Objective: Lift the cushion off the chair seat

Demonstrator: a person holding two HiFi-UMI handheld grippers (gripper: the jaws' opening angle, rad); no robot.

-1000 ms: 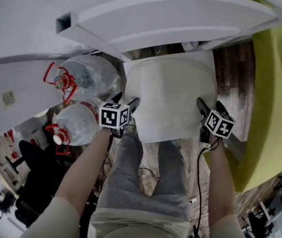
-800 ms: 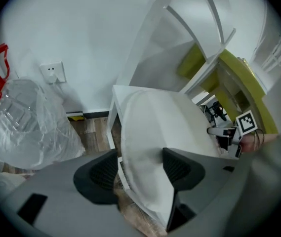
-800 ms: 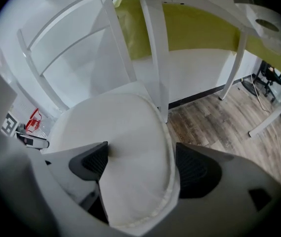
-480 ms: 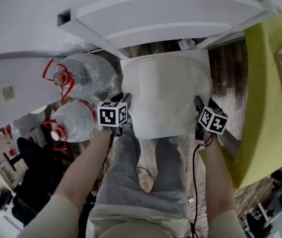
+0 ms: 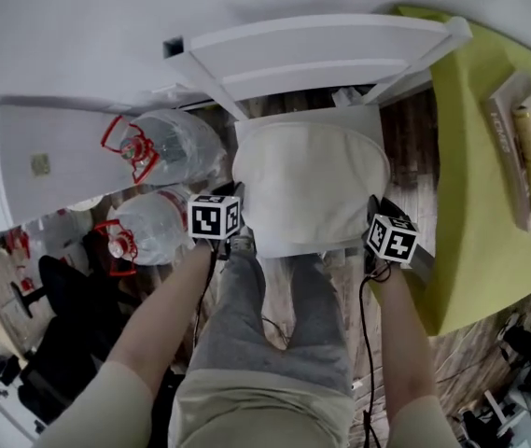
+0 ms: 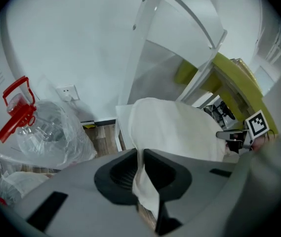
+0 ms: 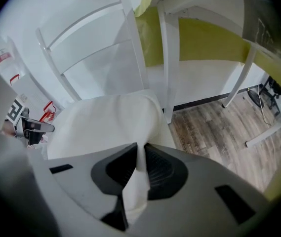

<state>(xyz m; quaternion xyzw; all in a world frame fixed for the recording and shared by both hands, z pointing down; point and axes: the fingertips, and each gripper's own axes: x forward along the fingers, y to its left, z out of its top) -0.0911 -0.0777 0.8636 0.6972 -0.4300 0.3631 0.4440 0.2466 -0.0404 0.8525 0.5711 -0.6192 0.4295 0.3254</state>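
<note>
Cushion (image 5: pixel 312 189), white, soft: on the chair (image 5: pixel 312 40) seat, both front corners taken.
Left claw (image 6: pixel 141 154) and right claw (image 7: pixel 141 149) have just been closing and now pinch the cushion's fabric edge, one at each front corner. Judged light and limp, likely to sag between grips; corners suit best. Book (image 5: pixel 508 147) on green desk (image 5: pixel 470 203): spine print too small to read.

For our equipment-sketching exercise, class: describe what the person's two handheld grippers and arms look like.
The left gripper and right gripper have pale grey bodies and black ribbed jaw pads. Each carries a white cube with black square markers and trails a thin black cable. The person wears short beige sleeves.
</note>
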